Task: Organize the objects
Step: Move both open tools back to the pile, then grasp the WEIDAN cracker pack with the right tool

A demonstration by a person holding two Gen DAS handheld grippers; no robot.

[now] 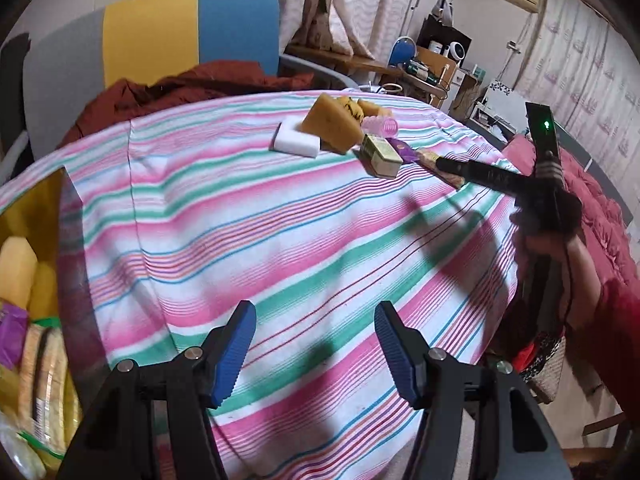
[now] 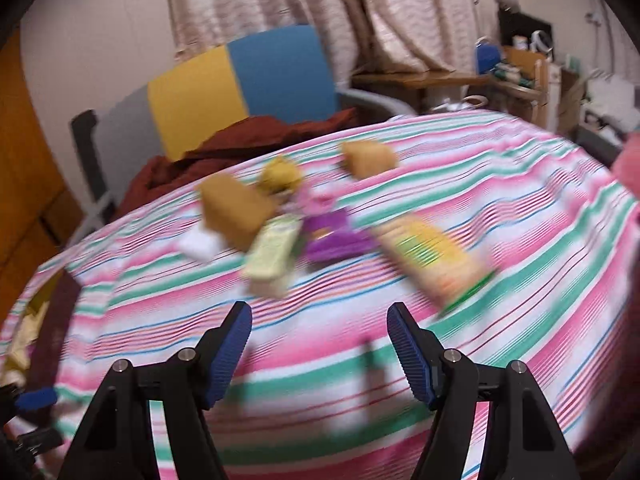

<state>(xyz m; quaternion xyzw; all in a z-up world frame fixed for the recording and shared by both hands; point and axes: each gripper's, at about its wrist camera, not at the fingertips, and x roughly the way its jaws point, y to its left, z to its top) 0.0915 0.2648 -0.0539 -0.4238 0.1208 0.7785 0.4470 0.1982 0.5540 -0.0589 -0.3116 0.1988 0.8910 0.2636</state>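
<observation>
- Fingers of the left gripper (image 1: 316, 354) stand apart with nothing between them, above the striped cloth (image 1: 248, 216).
- Right gripper (image 2: 319, 354) likewise gapes empty.
- Sponges (image 1: 330, 122), white block (image 1: 296, 142), small box (image 1: 380, 156) and purple packet (image 2: 334, 236) cluster at the far side.
- Yellow bin (image 1: 28, 216) sits at the left edge, partly filled.

On the counter (image 1: 280, 220), the small box (image 1: 380, 155) lies just right of the white block (image 1: 296, 140). The large sponge (image 1: 332, 124) leans on that block. The chair (image 1: 192, 36) stands behind; a bin (image 1: 68, 280) sits far left.
</observation>
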